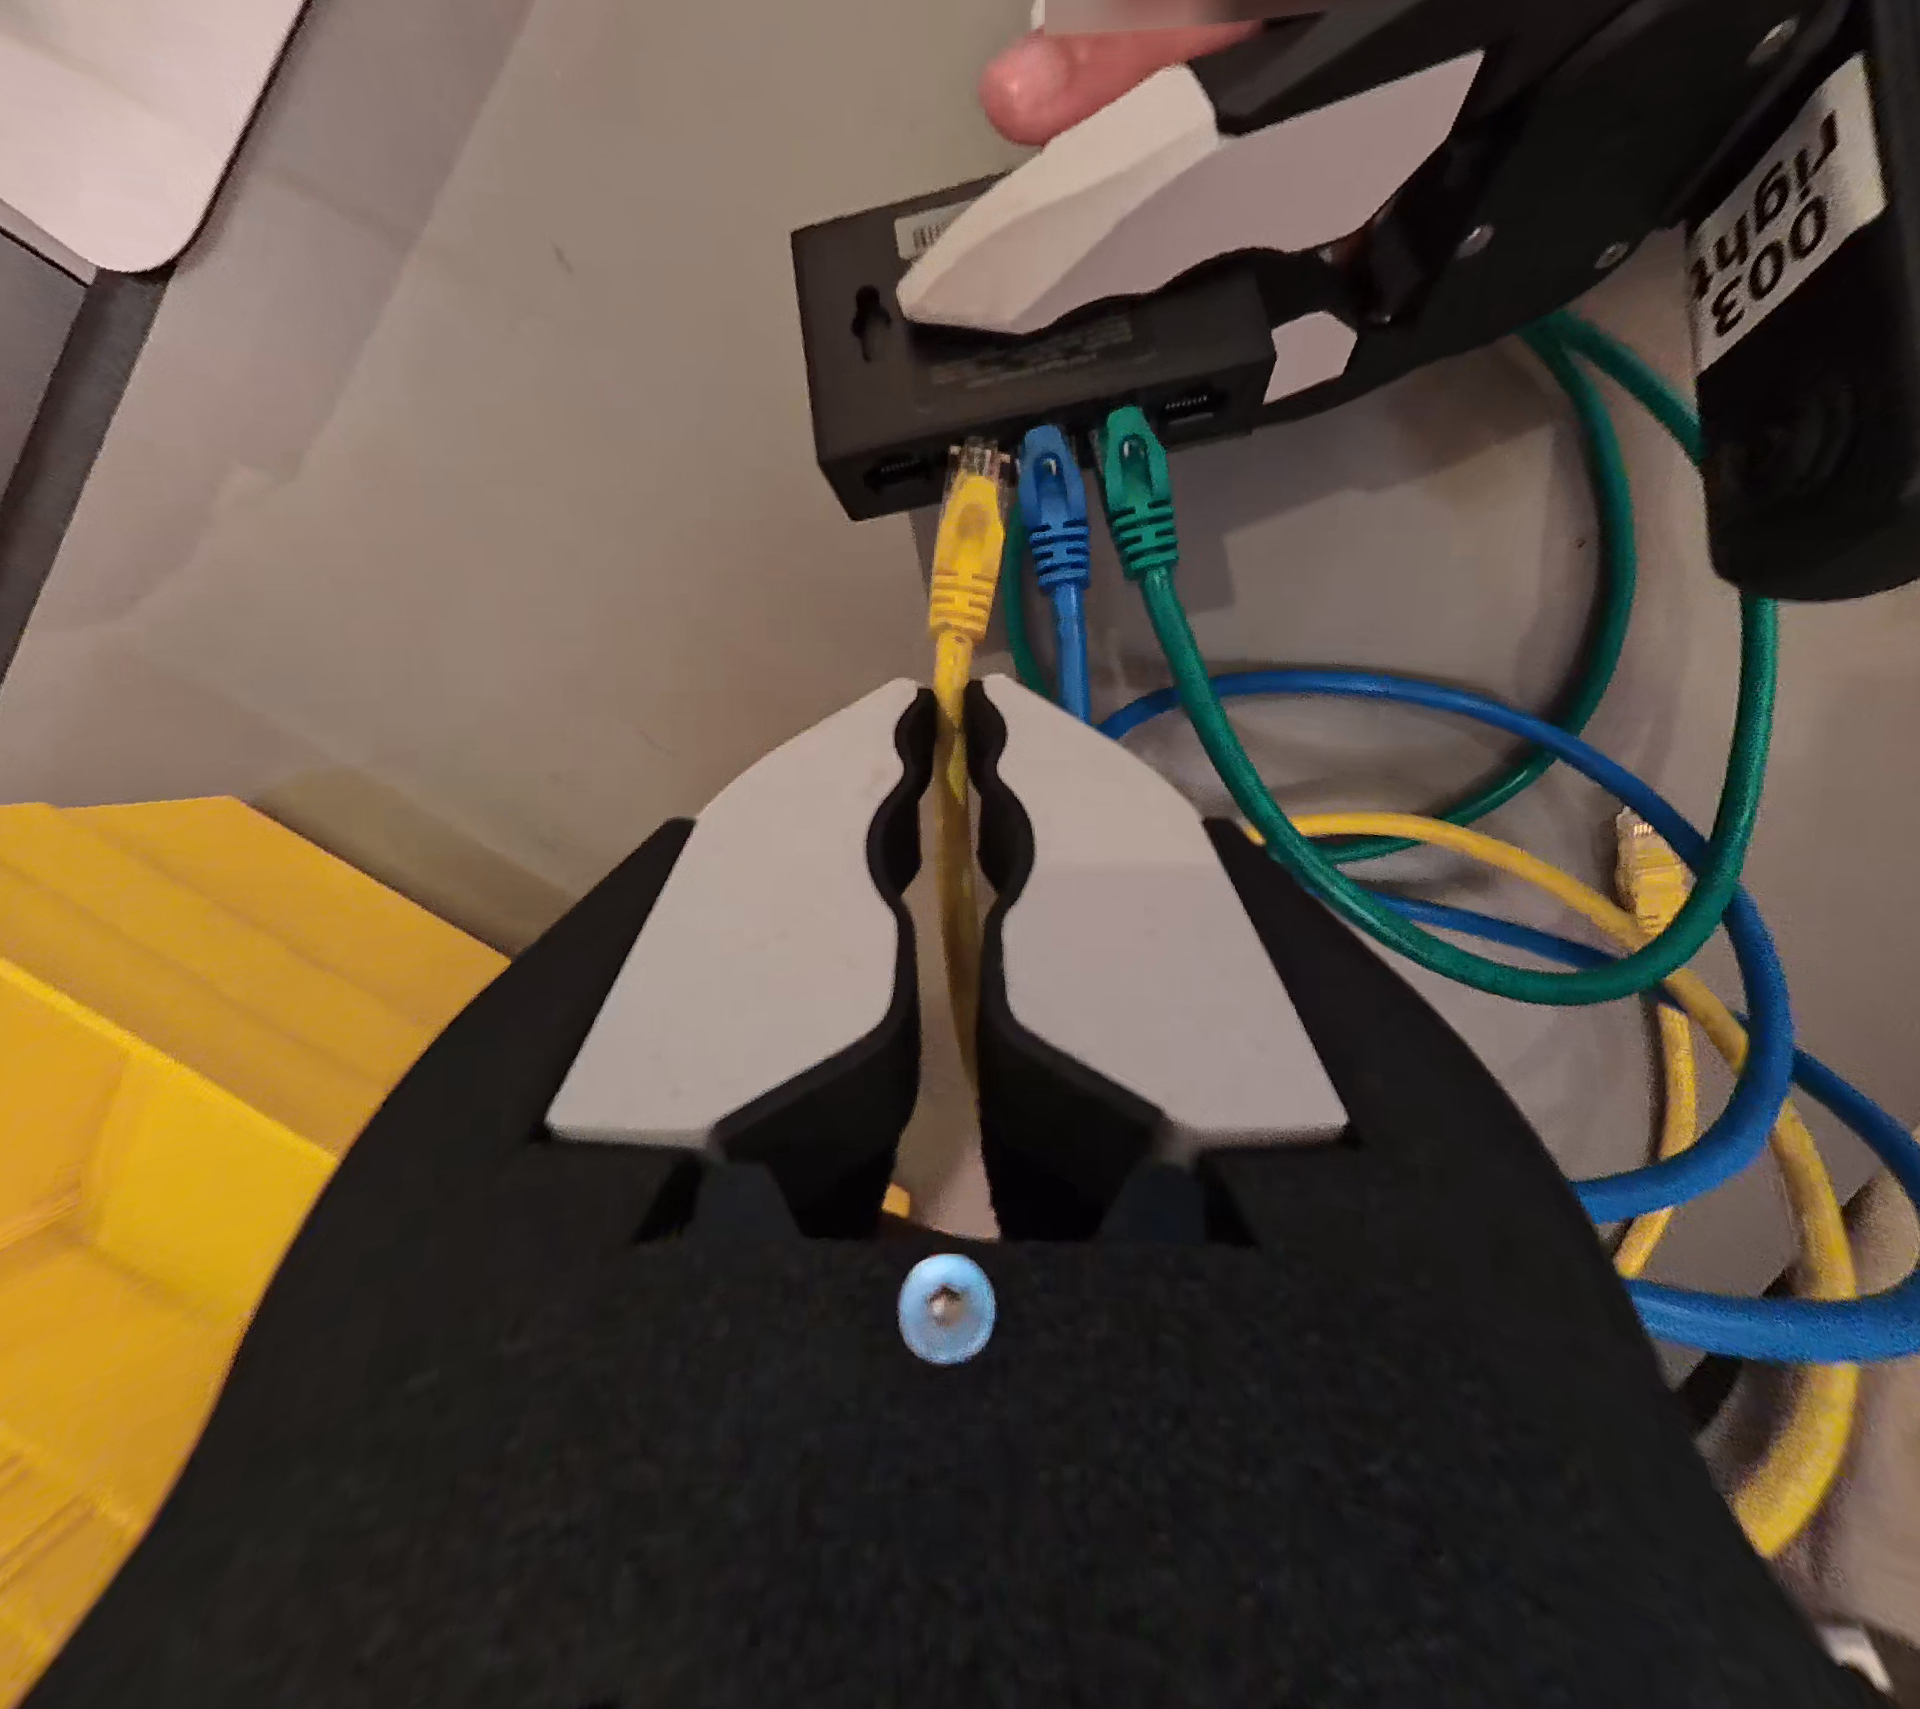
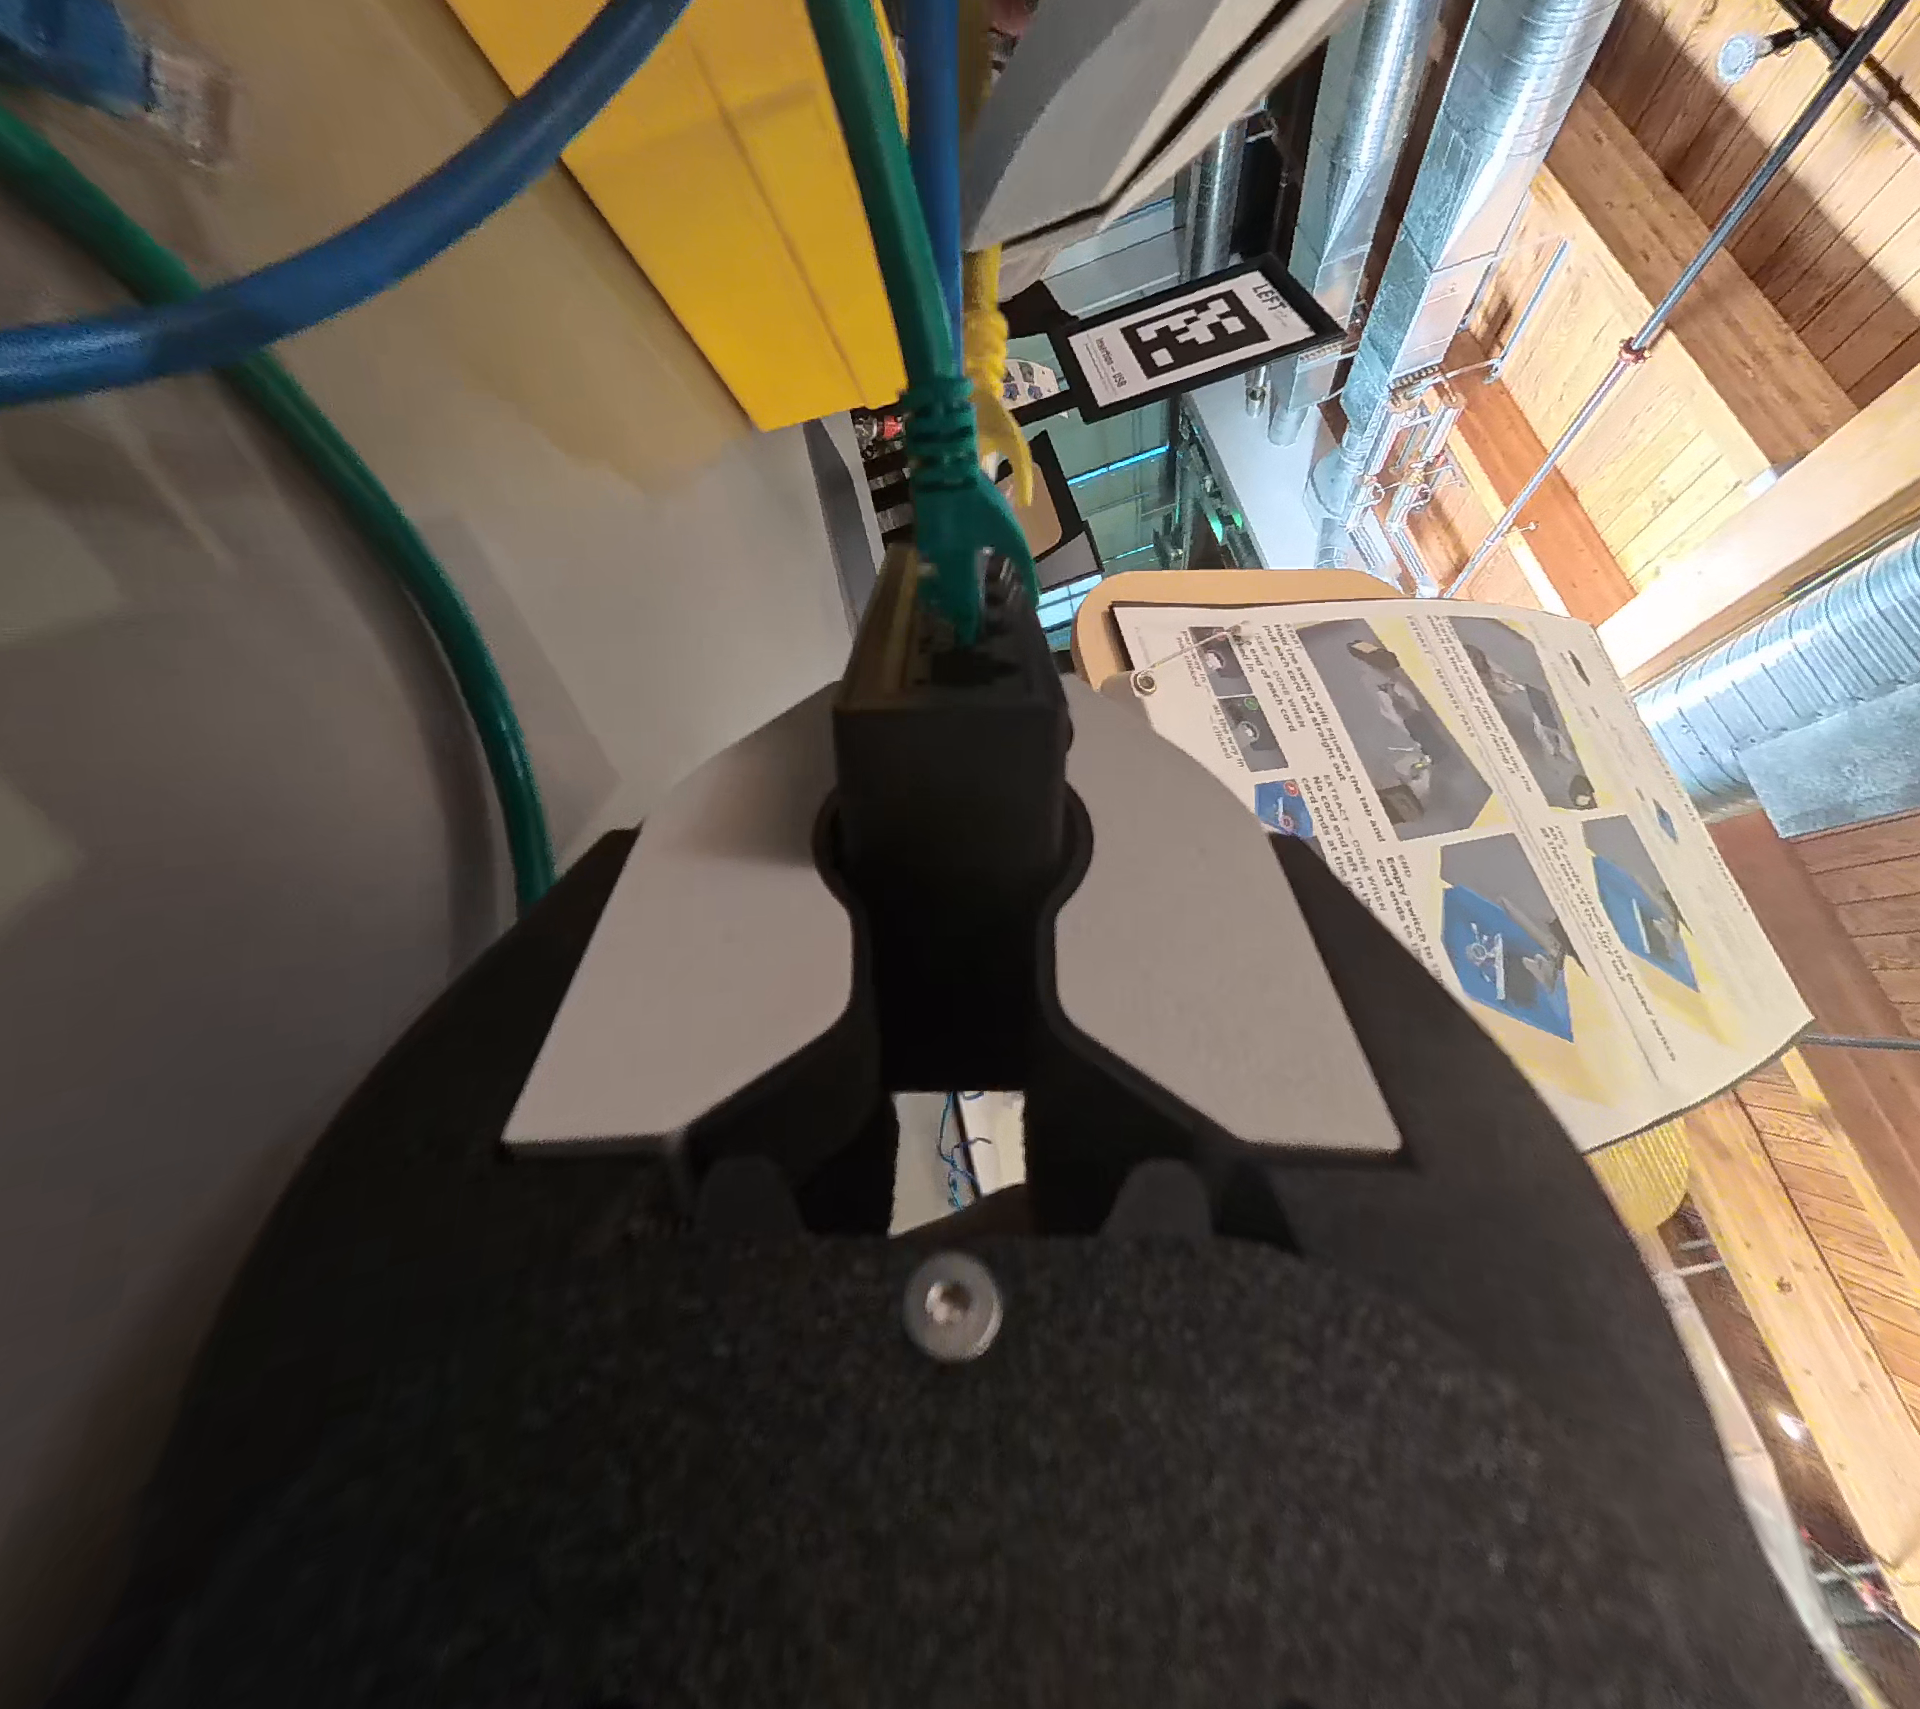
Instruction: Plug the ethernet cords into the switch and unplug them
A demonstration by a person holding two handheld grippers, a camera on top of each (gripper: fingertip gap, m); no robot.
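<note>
Grey tabletop (image 1: 499,412) under everything, yellow bin (image 1: 156,1088) at the near left, wood ceiling and silver ducts behind in the right wrist view.

Left gripper (image 1: 951,703) is nearly closed, pinching the yellow cord (image 1: 956,880) just behind its boot. Yellow plug (image 1: 966,547) sits at the mouth of a port on the switch (image 1: 1029,371); clear tip looks only partly in, hard to say whether it is latched. Blue plug (image 1: 1055,506) and green plug (image 1: 1138,496) are seated in the next two ports. The end ports on either side look free.

Right gripper (image 2: 951,724) is closed around the switch (image 2: 951,828), holding its body off the table by its flat faces, fingers (image 1: 1039,236) on top in the left wrist view. A person's thumb (image 1: 1039,75) shows behind it.

Loose cord loops pile at the right, with a spare yellow plug (image 1: 1647,870) lying free. A free blue plug (image 2: 104,49) shows in the right wrist view, plus a printed instruction sheet (image 2: 1455,828).

Step, judged: yellow plug either going in or just coming out; cannot tell which. Next move needs a straight push or pull along the port axis, with the right gripper bracing the switch. Gripping the cord, not the plug, risks bending it.
</note>
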